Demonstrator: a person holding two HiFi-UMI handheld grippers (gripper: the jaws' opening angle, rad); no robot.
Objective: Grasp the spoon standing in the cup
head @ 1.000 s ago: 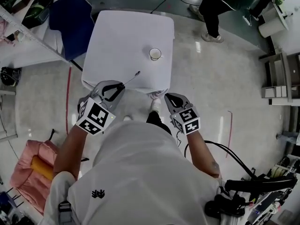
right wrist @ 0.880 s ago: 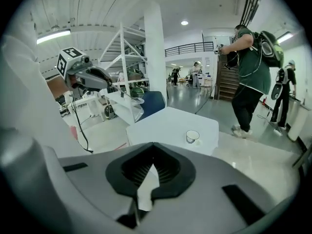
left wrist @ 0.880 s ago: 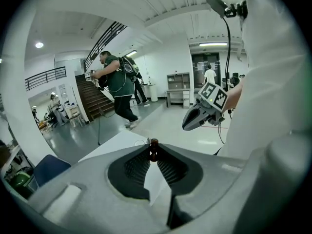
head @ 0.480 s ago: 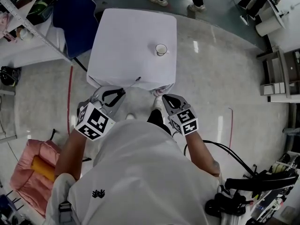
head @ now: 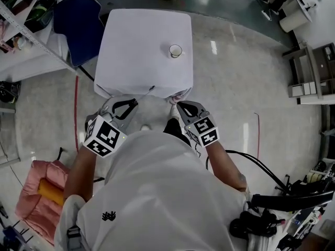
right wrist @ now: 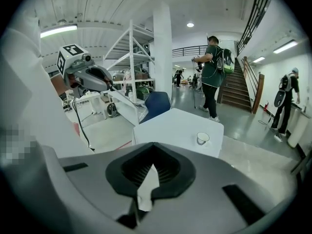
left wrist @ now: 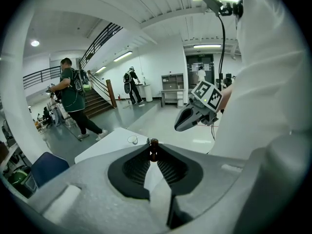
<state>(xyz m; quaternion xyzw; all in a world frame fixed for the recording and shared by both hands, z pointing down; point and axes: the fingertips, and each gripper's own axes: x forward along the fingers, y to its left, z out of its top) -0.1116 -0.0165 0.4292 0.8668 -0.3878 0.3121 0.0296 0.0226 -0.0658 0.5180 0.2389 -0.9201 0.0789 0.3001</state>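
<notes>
Head view, looking steeply down: the person stood at the 6 o'clock edge of a white table (head: 137, 41), with both grippers raised just short of that edge. The left gripper (head: 137, 100) (left wrist: 153, 145) had its jaws pinched on the handle end of a thin metal spoon (head: 147, 92) (left wrist: 153, 150). The spoon was clear of the cup and slanted toward 1 o'clock, its far end over the near table edge. In the left gripper view the dark tip of the handle showed right between the closed jaw tips. The right gripper (head: 180, 105) (right wrist: 153, 146) was at 3 o'clock of the left one, near it but apart. Its jaws were pressed together at the tips, with nothing between them. The white paper cup (head: 175, 50) (left wrist: 132, 140) (right wrist: 203, 138) stood upright on the table toward its 3 o'clock edge, well apart from both grippers. A blue chair (head: 78, 17) stood at 10 o'clock of the table. A person in a green shirt (right wrist: 213, 67) stood on the floor beyond the table, in front of a staircase (right wrist: 236, 89).
</notes>
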